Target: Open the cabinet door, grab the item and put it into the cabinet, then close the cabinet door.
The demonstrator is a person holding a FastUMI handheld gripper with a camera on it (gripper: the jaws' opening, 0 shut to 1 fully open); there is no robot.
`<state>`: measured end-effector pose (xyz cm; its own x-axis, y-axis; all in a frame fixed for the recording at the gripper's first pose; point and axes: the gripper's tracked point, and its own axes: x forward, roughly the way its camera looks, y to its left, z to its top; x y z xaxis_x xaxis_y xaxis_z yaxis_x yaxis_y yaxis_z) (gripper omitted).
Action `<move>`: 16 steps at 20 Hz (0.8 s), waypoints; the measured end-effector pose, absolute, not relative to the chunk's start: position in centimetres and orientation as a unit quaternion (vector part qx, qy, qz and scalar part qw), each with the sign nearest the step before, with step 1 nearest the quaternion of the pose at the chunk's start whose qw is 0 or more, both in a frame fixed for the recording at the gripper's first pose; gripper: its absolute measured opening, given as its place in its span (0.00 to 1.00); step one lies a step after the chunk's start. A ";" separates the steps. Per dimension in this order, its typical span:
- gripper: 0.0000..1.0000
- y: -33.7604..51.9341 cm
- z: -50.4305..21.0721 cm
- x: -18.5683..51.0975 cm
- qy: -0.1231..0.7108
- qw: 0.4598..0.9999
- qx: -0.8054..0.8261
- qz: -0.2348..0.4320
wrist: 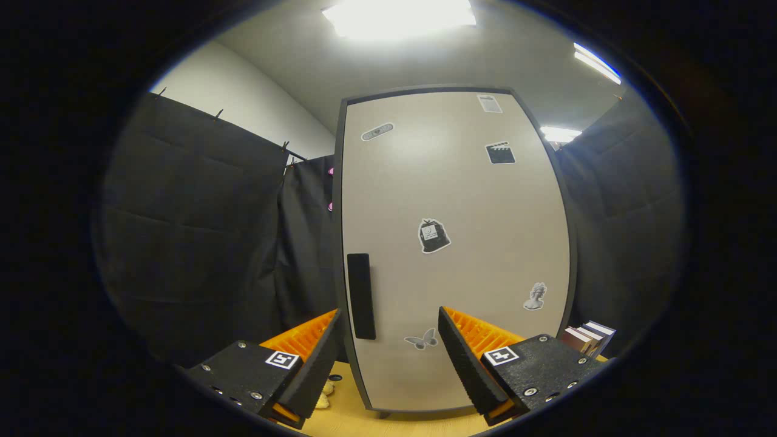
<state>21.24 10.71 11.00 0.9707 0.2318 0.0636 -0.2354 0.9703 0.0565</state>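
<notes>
Black-cloth booth, wood table (352, 419), cabinet (455, 243) standing on it.
Door (485, 200) is closed, with stickers on its face and a dark handle (360, 295) on its left edge. Gripper (388, 331) faces the door's lower part, fingers spread wide, nothing between them. Small pale item (326, 394) lies on the table by the left finger, near the cabinet's left corner. Books (587, 337) stand right of the cabinet.

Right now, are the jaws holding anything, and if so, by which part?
Nothing is held. The gripper is open, its jaws spread in front of the closed cabinet door, with the dark handle just ahead of them.
</notes>
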 end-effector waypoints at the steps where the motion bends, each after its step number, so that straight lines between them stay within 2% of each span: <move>1: 0.95 11.2 11.1 22.0 -0.027 0.992 0.032 0.120; 5: 0.93 13.2 11.2 24.8 -0.017 0.990 0.040 0.132; 9: 0.86 15.0 10.5 27.6 0.007 0.989 0.047 0.142; 13: 0.73 16.5 8.9 30.2 0.044 0.987 0.044 0.148; 16: 0.53 16.8 7.5 31.6 0.068 0.987 0.039 0.142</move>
